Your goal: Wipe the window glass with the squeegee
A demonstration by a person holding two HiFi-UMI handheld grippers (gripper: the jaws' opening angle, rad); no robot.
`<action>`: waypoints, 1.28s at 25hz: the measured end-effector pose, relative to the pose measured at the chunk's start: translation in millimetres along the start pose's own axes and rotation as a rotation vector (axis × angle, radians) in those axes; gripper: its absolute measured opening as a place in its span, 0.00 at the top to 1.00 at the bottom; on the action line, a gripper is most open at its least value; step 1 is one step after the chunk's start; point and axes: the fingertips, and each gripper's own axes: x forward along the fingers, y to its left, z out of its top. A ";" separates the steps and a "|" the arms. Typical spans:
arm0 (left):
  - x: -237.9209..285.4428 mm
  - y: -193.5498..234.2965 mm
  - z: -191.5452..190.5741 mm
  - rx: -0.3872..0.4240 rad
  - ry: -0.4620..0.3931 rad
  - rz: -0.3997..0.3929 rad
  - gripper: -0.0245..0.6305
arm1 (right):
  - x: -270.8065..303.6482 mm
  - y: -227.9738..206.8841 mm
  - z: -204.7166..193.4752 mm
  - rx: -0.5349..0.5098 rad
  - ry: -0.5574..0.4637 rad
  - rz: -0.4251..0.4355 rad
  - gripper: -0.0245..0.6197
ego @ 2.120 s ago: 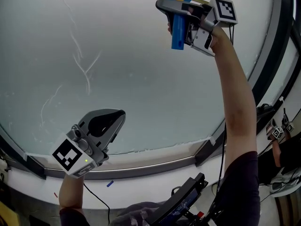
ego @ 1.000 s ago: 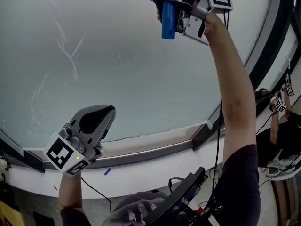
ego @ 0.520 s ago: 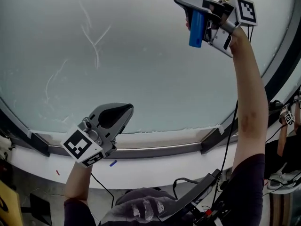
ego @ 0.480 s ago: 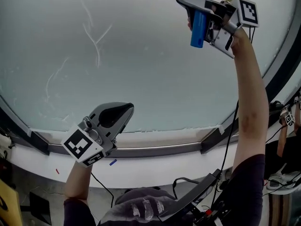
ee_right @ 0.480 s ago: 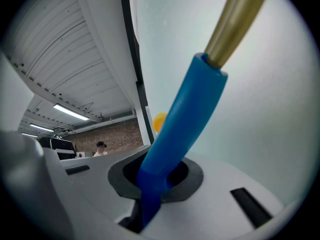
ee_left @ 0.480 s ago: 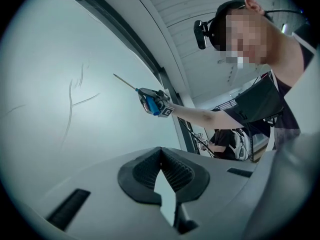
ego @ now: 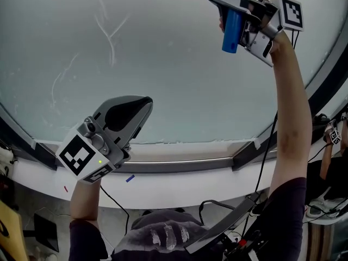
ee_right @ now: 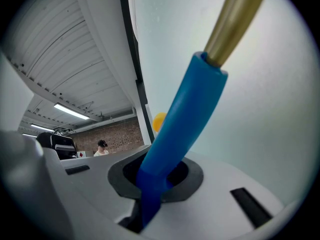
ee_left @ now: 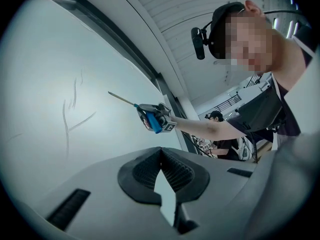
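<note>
Gripping the squeegee by its blue handle, high at the upper right of the window glass, the handle hanging down below the right gripper and the head running off the top edge of the head view. Clamping the right gripper tight on that handle, jaws pressing on both its sides. Showing, in the right gripper view, the thick blue squeegee rising out of the jaws into a brass-coloured shaft beside the pale window glass. Not revealing whether the blade is touching the pane.

Reaching up on a raised bare arm. Holding the left gripper low and to the left, near the bottom of the pane and well apart from the tool. Bringing the jaws of the left gripper together, tips meeting, with nothing between them.

Bearing thin pale streaks across the upper left of the glass. Ending below in a pale window frame. Catching a person far off in the right gripper view.
</note>
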 end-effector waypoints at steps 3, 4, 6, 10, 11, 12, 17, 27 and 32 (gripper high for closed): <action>2.0 1.9 10.1 -0.006 0.011 0.011 0.96 | -0.5 0.1 -0.3 0.015 -0.004 0.012 0.92; 2.1 2.8 11.4 -0.009 0.016 0.013 0.96 | -0.2 0.2 -0.3 0.018 -0.004 0.015 0.92; 1.3 4.6 13.0 -0.014 0.026 0.022 0.96 | 1.5 0.9 -0.9 0.024 -0.002 0.020 0.92; 2.4 7.0 14.1 -0.030 0.042 0.027 0.96 | 0.9 3.2 -1.8 0.032 0.001 0.025 0.92; 2.7 8.0 14.2 -0.036 0.044 0.024 0.96 | 0.0 3.3 -1.4 0.033 -0.001 0.022 0.92; 2.4 9.3 14.3 -0.043 0.047 0.024 0.96 | 0.0 3.2 -1.0 0.035 -0.002 0.018 0.92; -1.7 16.2 20.5 -0.064 0.059 0.031 0.96 | 0.7 3.0 -3.8 0.037 0.011 0.008 0.92; -8.5 21.6 27.5 -0.123 0.094 0.025 0.96 | 0.2 0.4 -0.3 0.066 -0.007 0.033 0.92; -12.3 25.1 33.5 -0.171 0.134 0.019 0.96 | 0.1 -0.7 -1.0 0.098 -0.024 0.017 0.92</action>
